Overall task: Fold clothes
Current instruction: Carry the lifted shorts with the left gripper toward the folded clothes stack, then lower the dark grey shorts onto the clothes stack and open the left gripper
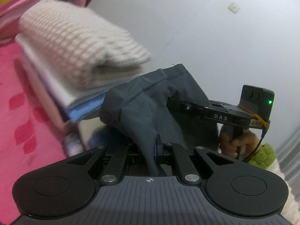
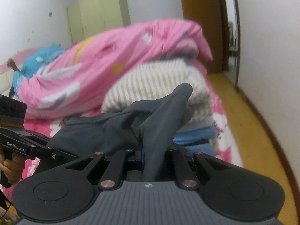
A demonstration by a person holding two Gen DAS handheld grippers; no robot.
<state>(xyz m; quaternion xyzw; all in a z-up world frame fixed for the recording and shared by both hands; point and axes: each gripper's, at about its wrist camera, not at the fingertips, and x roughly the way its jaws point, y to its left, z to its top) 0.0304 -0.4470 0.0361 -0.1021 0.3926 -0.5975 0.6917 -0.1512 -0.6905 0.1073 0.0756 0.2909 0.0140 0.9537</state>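
Left gripper: your left gripper (image 1: 156, 146) is clamped on a pinch of the dark grey garment (image 1: 150, 101); the cloth runs up between the closed jaws and bunches just ahead of them.

Right gripper: your right gripper (image 2: 150, 153) is likewise closed on a fold of the same dark grey garment (image 2: 112, 129), with a flap of it standing up above the jaws.

Garment: it hangs stretched between your two grippers, held up over the pink bed sheet (image 1: 28, 116) and just in front of the stack of folded clothes.

Stack: a folded cream knit with beige stripes (image 1: 75, 46) lies on top, over a white layer and a light blue folded piece (image 1: 86, 110); whether the grey cloth touches the stack you cannot tell from these views.

Right hand: seen from the left wrist camera, your hand (image 1: 234, 140) wraps the handle of the right tool, with a green fuzzy cuff (image 1: 262, 155) below it.

Left hand: from the right wrist camera, your other hand (image 2: 11, 166) shows at the left edge, on the left tool's grip.

Bedding: a rumpled pink quilt (image 2: 112, 56) is heaped behind the stack.

Room: a pale green wardrobe (image 2: 97, 16) stands by the far wall, and a brown door frame (image 2: 202, 18) rises over the yellow floor (image 2: 262, 131).
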